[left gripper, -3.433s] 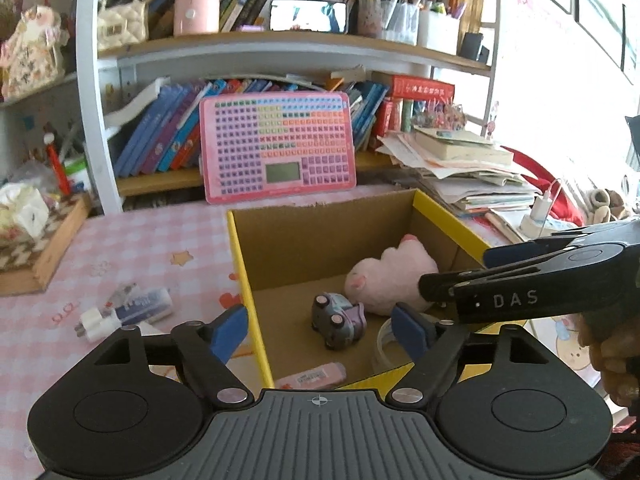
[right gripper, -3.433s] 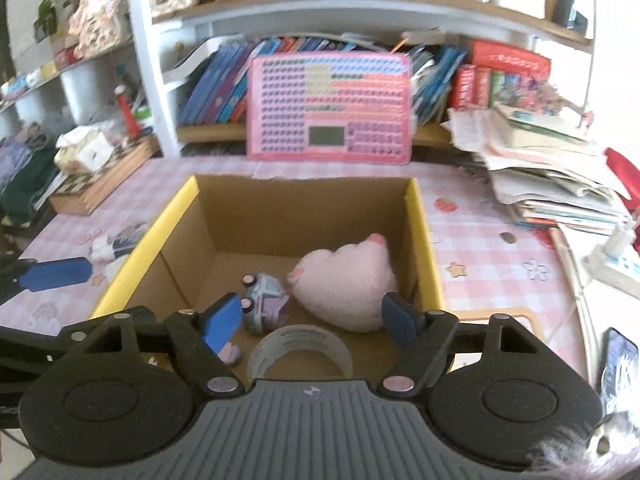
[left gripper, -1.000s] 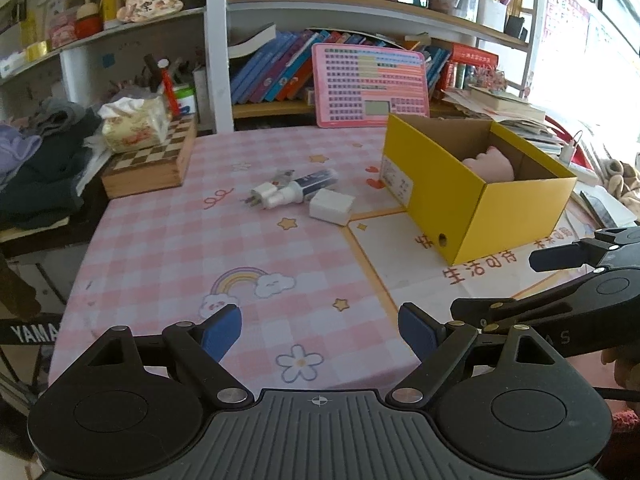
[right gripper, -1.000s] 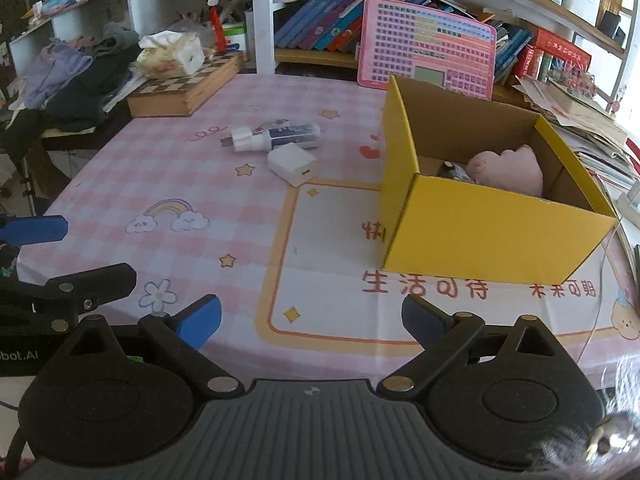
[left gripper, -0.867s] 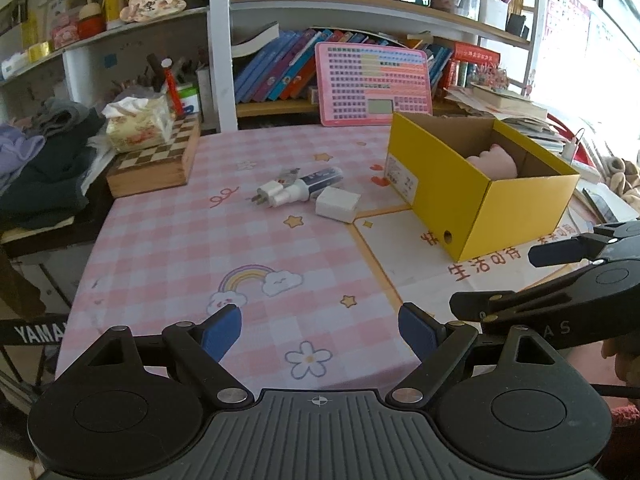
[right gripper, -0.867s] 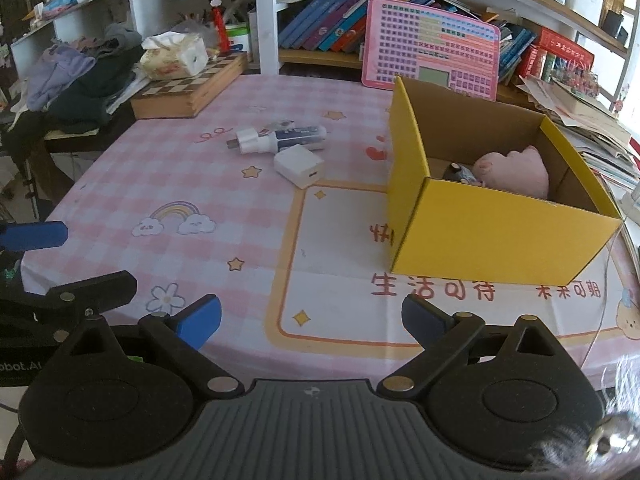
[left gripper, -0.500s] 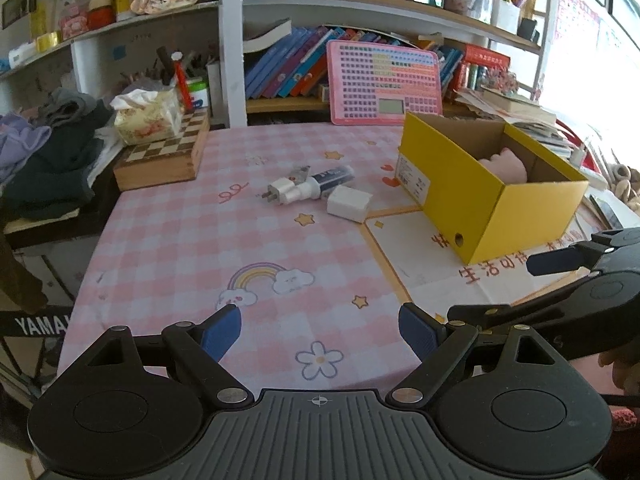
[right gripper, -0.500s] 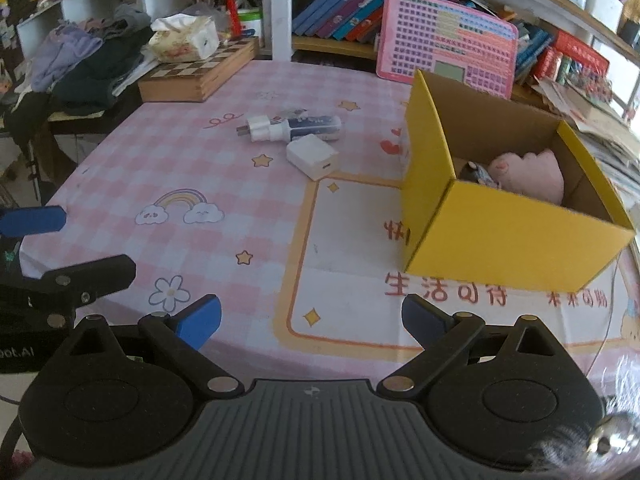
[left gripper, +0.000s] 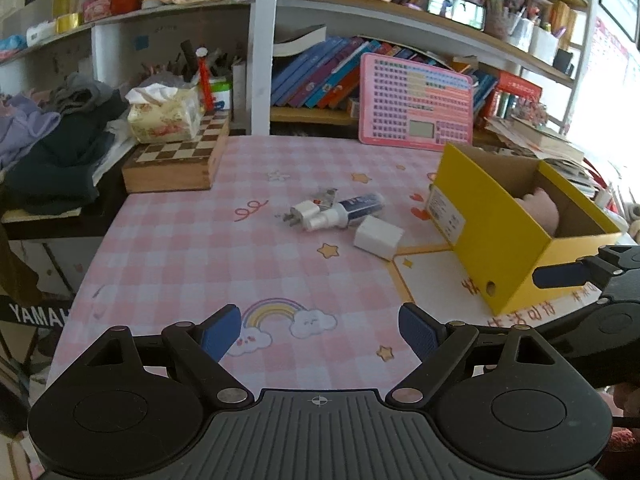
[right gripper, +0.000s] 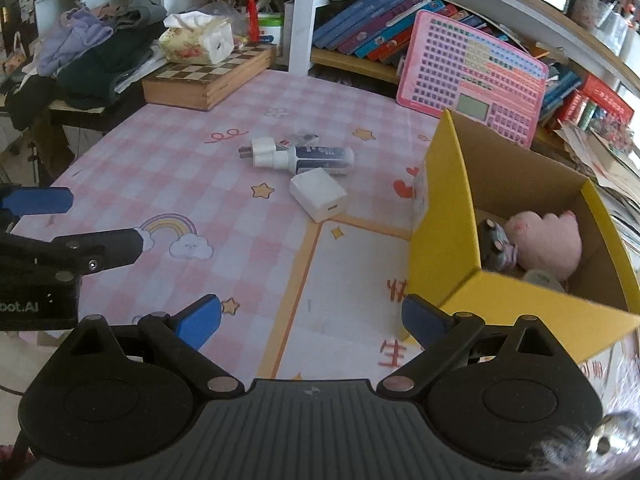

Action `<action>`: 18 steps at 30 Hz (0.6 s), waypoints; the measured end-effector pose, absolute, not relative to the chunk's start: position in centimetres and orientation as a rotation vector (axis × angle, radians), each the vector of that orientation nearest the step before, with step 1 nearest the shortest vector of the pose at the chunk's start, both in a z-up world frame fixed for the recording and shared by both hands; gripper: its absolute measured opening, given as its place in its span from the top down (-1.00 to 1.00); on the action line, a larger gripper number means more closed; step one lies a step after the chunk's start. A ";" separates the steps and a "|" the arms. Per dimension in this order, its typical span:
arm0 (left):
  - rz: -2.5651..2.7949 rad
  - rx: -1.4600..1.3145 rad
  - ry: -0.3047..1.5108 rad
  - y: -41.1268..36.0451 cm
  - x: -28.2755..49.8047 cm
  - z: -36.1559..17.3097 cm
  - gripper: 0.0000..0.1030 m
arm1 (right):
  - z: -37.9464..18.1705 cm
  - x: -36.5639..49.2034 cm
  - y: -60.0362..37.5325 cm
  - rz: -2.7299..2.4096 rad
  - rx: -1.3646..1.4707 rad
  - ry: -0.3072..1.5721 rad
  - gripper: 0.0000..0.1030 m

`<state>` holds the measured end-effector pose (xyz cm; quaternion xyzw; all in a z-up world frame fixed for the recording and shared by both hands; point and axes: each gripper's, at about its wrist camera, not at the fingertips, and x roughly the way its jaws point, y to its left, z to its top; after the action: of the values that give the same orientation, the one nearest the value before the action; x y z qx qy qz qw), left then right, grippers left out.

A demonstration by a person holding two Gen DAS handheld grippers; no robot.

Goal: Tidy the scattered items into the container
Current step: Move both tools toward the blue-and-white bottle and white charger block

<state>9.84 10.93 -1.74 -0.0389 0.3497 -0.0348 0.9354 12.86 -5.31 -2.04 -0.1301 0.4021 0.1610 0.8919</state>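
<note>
Both pairs of tongs have drawn back from over the yellow box (right gripper: 444,216) to the near edge of the bench (left gripper: 192,248); the left tongs (left gripper: 320,334) and right tongs (right gripper: 312,316) hang spread wide and empty; farther out lie the white charger (right gripper: 318,196), the tube (right gripper: 320,159) and the plug (right gripper: 260,148) (touching the tube), all still outside, so collecting likely resumes there

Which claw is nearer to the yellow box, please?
Right. The right claw sits beside the yellow box, one fingertip near its corner; the left claw is farther away over the pink tablecloth.
</note>
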 end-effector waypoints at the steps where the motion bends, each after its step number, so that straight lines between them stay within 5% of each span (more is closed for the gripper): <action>1: -0.069 -0.080 0.717 10.9 10.2 -1.8 -0.71 | -2.1 13.4 -5.2 0.338 -0.275 0.838 -0.90; 18: -0.064 -0.064 0.771 10.7 17.9 -2.9 -0.71 | -3.6 19.4 -4.2 0.397 -0.368 0.837 -0.83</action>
<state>17.94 10.73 -2.90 -0.0310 0.3760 -0.0312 0.9256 19.37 -4.19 -3.56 -0.1765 0.4012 0.1904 0.8784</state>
